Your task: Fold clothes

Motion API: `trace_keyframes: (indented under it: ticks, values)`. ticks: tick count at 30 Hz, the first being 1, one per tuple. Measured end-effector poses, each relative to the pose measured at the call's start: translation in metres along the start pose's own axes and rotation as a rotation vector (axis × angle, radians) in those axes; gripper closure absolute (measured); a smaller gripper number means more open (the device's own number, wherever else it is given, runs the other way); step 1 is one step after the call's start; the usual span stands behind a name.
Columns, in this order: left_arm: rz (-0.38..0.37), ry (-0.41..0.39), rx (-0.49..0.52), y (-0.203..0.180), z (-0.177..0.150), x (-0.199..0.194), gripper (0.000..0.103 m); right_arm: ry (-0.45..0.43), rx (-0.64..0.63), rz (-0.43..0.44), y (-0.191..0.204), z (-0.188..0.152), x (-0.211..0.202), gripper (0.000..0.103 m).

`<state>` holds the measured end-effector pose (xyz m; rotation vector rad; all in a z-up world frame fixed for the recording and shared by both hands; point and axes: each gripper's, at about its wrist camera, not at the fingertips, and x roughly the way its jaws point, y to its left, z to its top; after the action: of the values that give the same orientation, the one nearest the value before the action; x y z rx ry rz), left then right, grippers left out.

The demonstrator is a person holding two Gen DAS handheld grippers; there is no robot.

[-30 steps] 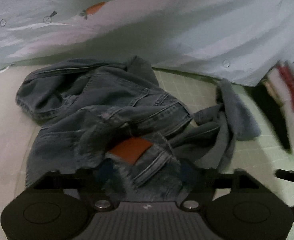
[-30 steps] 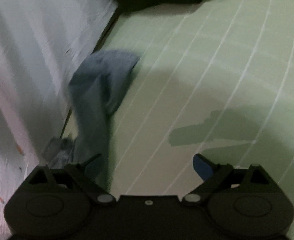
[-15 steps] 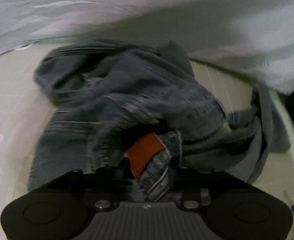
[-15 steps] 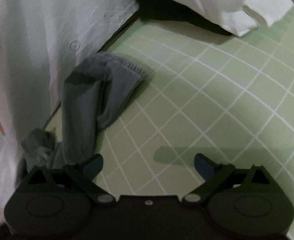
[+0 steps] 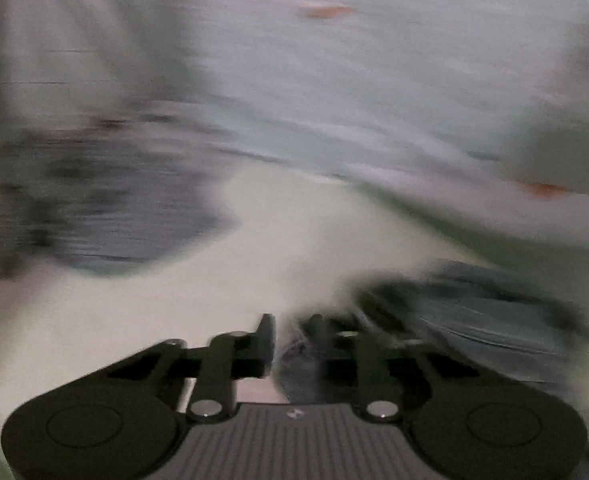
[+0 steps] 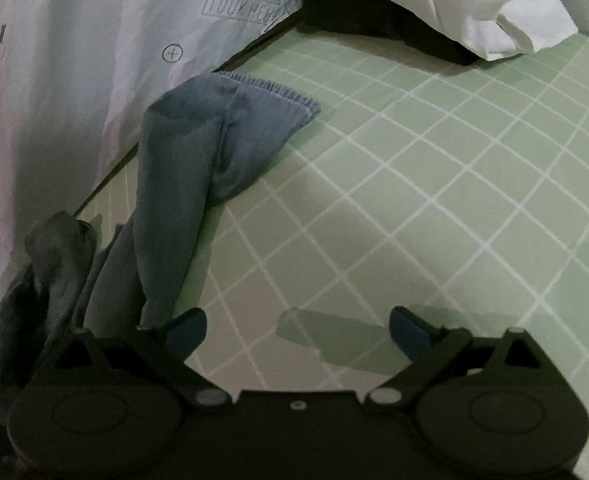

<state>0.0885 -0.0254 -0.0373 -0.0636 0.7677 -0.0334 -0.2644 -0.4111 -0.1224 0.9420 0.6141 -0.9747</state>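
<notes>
The left wrist view is heavily motion-blurred. My left gripper [image 5: 288, 344] is shut on a fold of the blue jeans [image 5: 486, 320], whose denim trails off to the right; a second blurred dark blue patch [image 5: 106, 200] lies at the left. In the right wrist view one jeans leg [image 6: 214, 148] with a stitched hem lies on the green checked mat [image 6: 434, 200], running down to the lower left. My right gripper [image 6: 296, 330] is open and empty above the mat, its left fingertip beside the leg.
A pale printed sheet [image 6: 74, 60] borders the mat on the left and shows blurred in the left wrist view [image 5: 374, 80]. A pile of white folded cloth [image 6: 474, 4] over something dark sits at the mat's far edge.
My left gripper has swung fast with the jeans in its grip, so the bulk of denim left the centre of view. My right gripper has drawn nearer the mat, still open.
</notes>
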Motion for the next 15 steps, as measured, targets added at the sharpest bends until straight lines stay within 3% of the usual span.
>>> trace_keyframes:
  ticks: [3,6,11,15]
  values:
    - [0.081,0.051,-0.131,0.063,0.007,0.020,0.082,-0.003,-0.012,-0.025,0.008,-0.009,-0.002,0.004]
    - [0.014,0.056,-0.179,0.091,0.004,0.019,0.065,-0.003,-0.014,-0.048,0.014,-0.012,-0.001,0.004]
    - [-0.141,0.137,-0.093,0.051,-0.020,0.028,0.041,0.005,-0.018,-0.077,0.020,-0.006,0.004,0.004]
    - [-0.247,0.239,-0.006,-0.004,-0.052,0.035,0.038,-0.005,-0.073,-0.088,0.027,0.008,0.008,0.007]
